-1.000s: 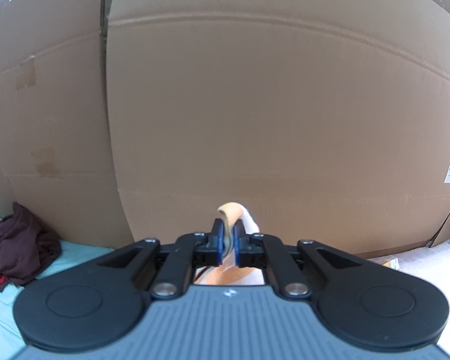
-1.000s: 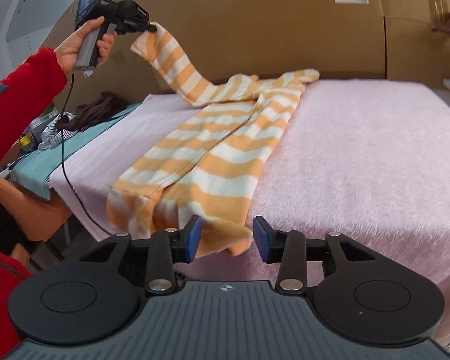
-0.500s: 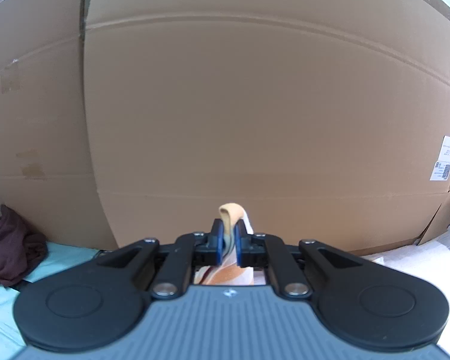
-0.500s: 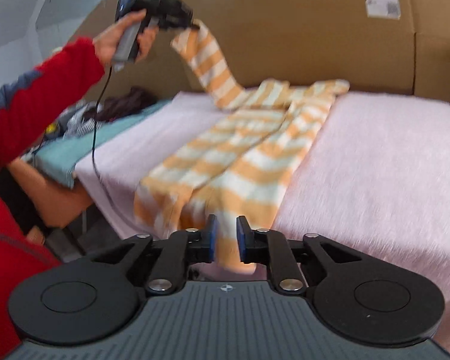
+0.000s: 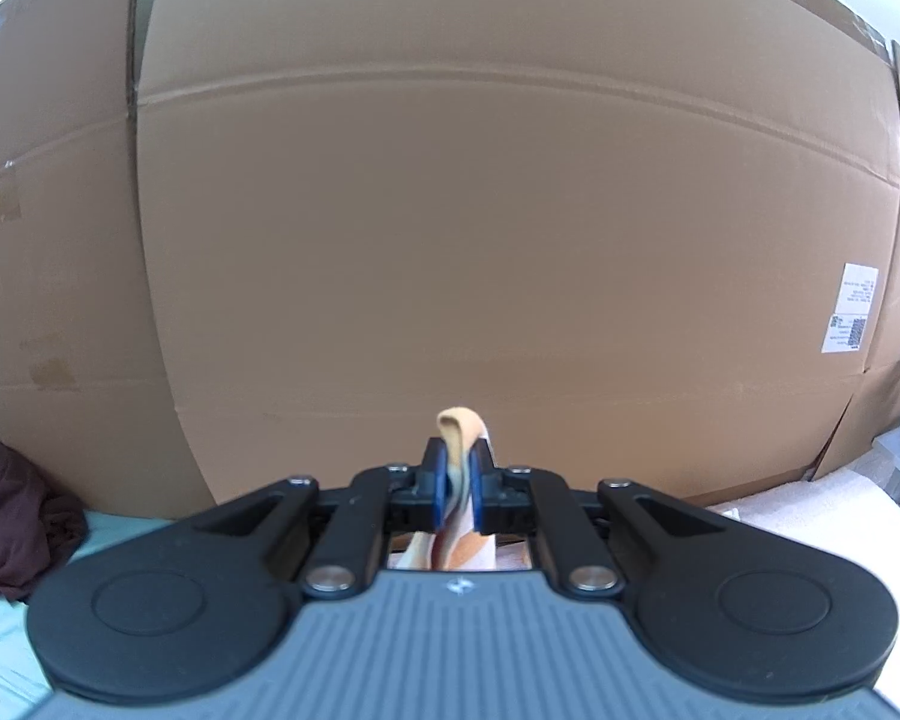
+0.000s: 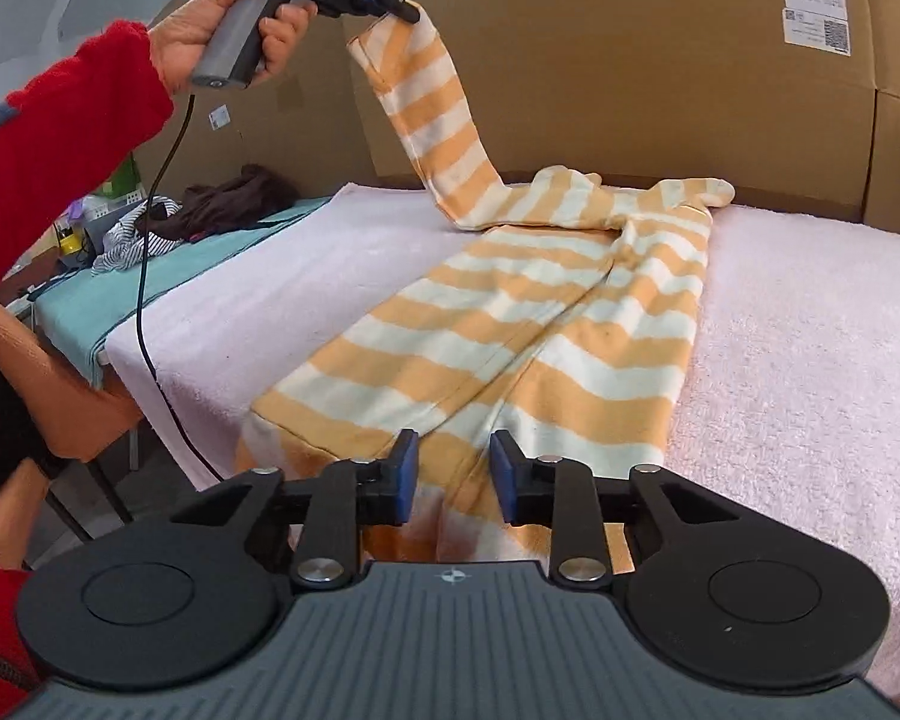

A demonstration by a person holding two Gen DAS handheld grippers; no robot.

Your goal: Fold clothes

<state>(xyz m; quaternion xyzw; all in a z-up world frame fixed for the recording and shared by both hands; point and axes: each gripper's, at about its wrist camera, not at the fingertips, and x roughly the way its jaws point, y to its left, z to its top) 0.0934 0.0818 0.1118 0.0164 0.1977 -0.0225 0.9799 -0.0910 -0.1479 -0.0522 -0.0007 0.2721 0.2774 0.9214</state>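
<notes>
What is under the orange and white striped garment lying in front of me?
A fuzzy pink cover lies under the striped garment and shows on both sides of it. The part of the cover directly beneath the fabric is hidden, so whether anything else lies there cannot be seen.

A makeshift recording corner in a storeroom or home: big cardboard boxes (image 6: 630,60) with shipping labels wall off the space beyond the tool, a pink towel (image 6: 810,330) covers the desk ahead, and spare clothes (image 6: 210,210) are heaped far left.
</notes>
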